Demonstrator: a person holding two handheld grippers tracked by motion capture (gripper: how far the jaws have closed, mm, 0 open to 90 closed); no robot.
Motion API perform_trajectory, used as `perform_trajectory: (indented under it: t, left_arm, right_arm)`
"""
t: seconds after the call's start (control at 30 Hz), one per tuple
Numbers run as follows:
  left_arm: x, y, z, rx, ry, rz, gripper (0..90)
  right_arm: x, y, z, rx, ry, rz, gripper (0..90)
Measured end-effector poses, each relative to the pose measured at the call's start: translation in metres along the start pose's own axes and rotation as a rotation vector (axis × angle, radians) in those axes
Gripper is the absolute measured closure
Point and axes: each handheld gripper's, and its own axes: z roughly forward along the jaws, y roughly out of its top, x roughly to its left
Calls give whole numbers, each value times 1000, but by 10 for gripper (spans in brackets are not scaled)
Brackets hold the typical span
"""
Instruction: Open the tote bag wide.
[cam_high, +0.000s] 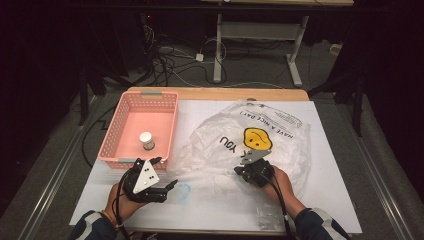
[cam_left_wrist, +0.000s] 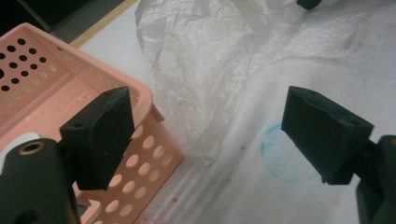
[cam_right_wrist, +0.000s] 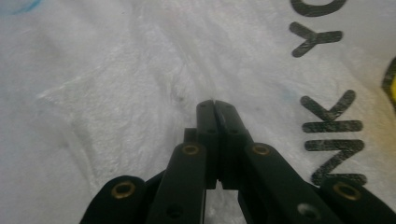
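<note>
The right tool (cam_high: 243, 170) rests on the near part of a clear plastic bag (cam_high: 280, 145), which lies crumpled across the white-covered surface (cam_high: 340, 200) to the right of a pink basket (cam_high: 112, 140). In the right gripper view its jaws stand together, tips meeting just over the film; whether a fold of the bag is pinched between them cannot be told, though the tips sit against the plastic. The left tool (cam_high: 167, 172) is beside the basket's near right corner with its jaws wide apart and nothing between them; the left gripper view shows the bag's edge lying ahead of it. A small white-capped bottle (cam_high: 146, 141) stands upright inside the basket.

Judgement: the step in hand appears to be taking hold of the bag. The next move likely calls for a gentle lift to confirm the film comes with the right tool, and for the left tool to reach the near edge so the mouth can be parted.
</note>
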Motion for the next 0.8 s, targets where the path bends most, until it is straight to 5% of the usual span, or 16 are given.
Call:
perform_trajectory:
  t: [0.47, 0.8]
  left_arm:
    - [4, 1, -2, -4, 11, -10, 164]
    - [7, 7, -9, -26, 30, -10, 164]
  right_arm:
    - [-27, 25, -20, -179, -174, 39, 900]
    - [-28, 46, -47, -317, -270, 21, 900]
